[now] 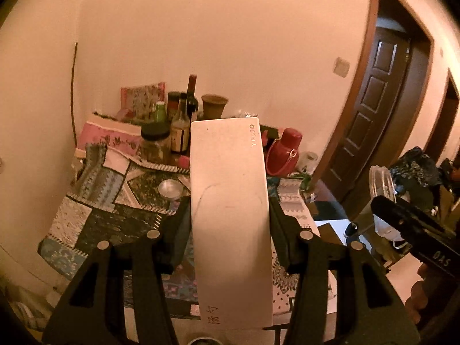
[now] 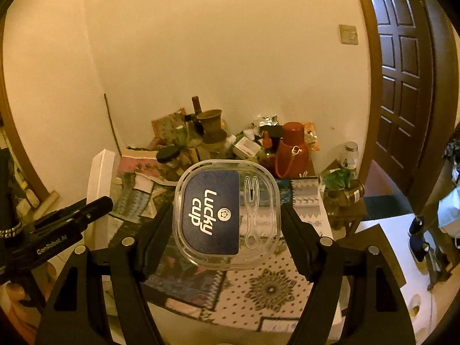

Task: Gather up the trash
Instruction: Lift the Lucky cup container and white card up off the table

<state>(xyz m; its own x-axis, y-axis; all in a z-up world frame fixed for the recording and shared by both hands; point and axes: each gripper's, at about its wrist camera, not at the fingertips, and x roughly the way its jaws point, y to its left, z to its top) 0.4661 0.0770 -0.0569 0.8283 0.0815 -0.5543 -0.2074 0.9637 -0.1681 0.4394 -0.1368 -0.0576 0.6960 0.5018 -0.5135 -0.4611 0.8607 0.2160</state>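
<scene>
My left gripper (image 1: 230, 210) is shut on a long flat white box (image 1: 230, 215) that stands up between the fingers, above the table. The box also shows edge-on at the left of the right wrist view (image 2: 99, 187). My right gripper (image 2: 227, 215) is shut on a clear plastic container (image 2: 227, 212) with a dark blue "Lucky cup" label and a clear fork under its lid. The container shows edge-on at the right of the left wrist view (image 1: 382, 184). Both are held in the air over the table.
A table with a patchwork cloth (image 1: 109, 207) (image 2: 258, 296) lies below. Bottles, jars, a clay pot (image 1: 214, 106) and a red flask (image 2: 293, 152) crowd its back by the wall. A small round tin (image 1: 170, 189) sits on the cloth. A brown door (image 2: 402, 80) stands at right.
</scene>
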